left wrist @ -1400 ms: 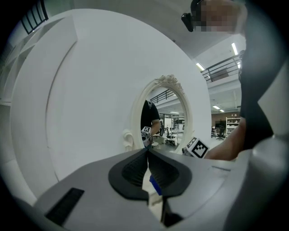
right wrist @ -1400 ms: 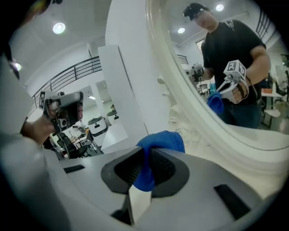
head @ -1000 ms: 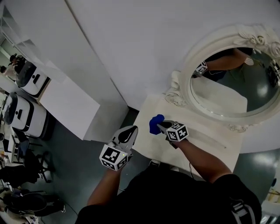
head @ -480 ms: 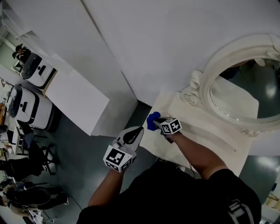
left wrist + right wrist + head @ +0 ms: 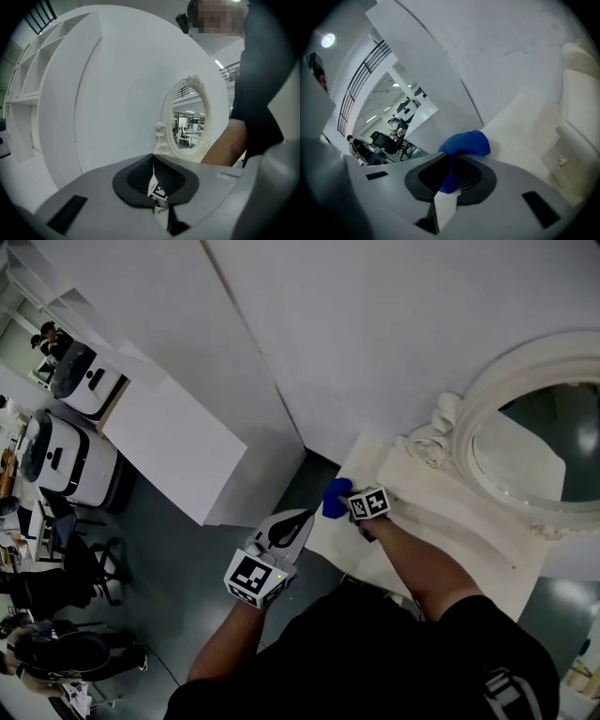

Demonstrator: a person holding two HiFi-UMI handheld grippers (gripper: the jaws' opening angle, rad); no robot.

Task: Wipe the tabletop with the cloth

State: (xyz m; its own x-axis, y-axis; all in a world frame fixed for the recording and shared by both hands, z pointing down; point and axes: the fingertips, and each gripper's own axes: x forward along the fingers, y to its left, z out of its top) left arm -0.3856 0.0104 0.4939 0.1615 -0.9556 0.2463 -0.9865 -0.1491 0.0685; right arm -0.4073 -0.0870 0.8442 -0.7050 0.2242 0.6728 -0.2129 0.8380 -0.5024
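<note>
Cloth (image 5: 466, 142), bright blue, bunched, pinched in right tongs (image 5: 451, 158) on cream tabletop (image 5: 520, 117), left tongs (image 5: 153, 156) closed, empty

No words or numbers are legible; only square coded markers on the left claw's cube (image 5: 251, 579) and the right claw's cube (image 5: 368, 503).

Cloth (image 5: 335, 500): one lay at the tabletop's (image 5: 441, 521) left edge.
Grippers: two, left gripper (image 5: 304, 517) and right gripper (image 5: 347, 505).
Mirror (image 5: 553, 437): one.
White machines (image 5: 54, 465): seemingly two.
</note>
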